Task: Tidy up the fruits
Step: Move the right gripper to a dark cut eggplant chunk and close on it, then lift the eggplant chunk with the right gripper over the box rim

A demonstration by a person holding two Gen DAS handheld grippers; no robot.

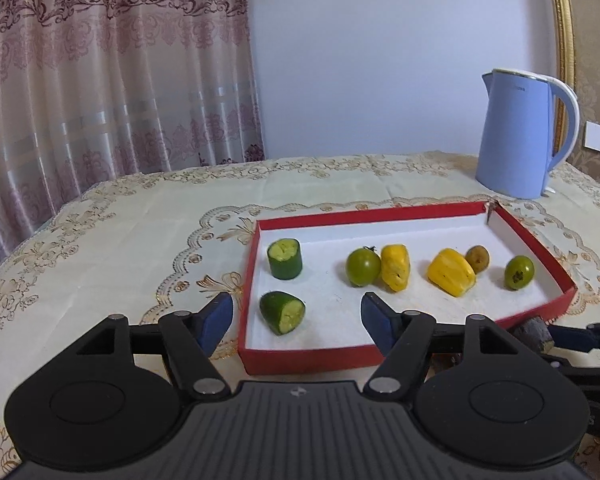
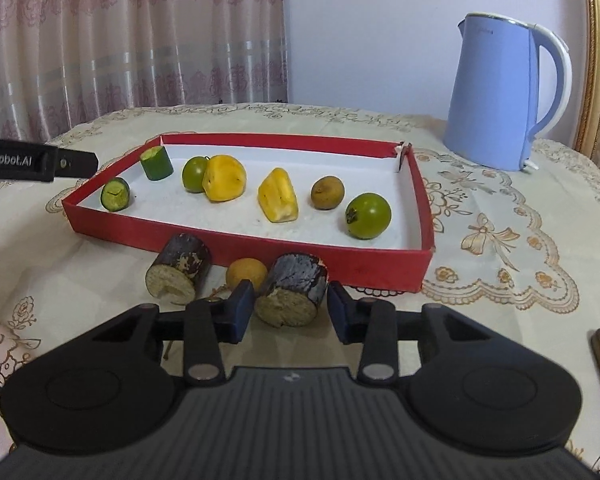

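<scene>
A: Entry. Your shallow red cardboard tray [image 2: 236,245] with the white floor sits on the desk [image 2: 500,280] under its cream embroidered cloth. Inside it you have seven pieces: two dark green cut cylinders [image 2: 156,163], two round green fruits [image 2: 368,210], two yellow wedge-shaped pieces [image 2: 278,196] and one small brown round fruit [image 2: 327,192].

B: What is left outside?

A: Three, all just in front of the tray's near wall: two dark-skinned cut cylinders with pale flesh, one to the left [image 2: 178,270] and one nearer you [image 2: 293,290], and a small orange-yellow round fruit [image 2: 245,274] between them.

B: State of your right hand-held gripper [image 2: 290,312]?

A: Narrow gap, with the nearer dark cylinder between the blue pads. The left pad looks to be against it; the right pad shows a sliver of space. I judge the grip not yet made.

B: And the left hand-held gripper [image 1: 296,320]?

A: About half open and empty, hanging over the tray's near left corner, close to one green cylinder.

B: Progress?

A: Judged roughly two thirds done: seven in, three to go. The blue electric kettle [image 2: 496,96] stands well clear at the back.
</scene>
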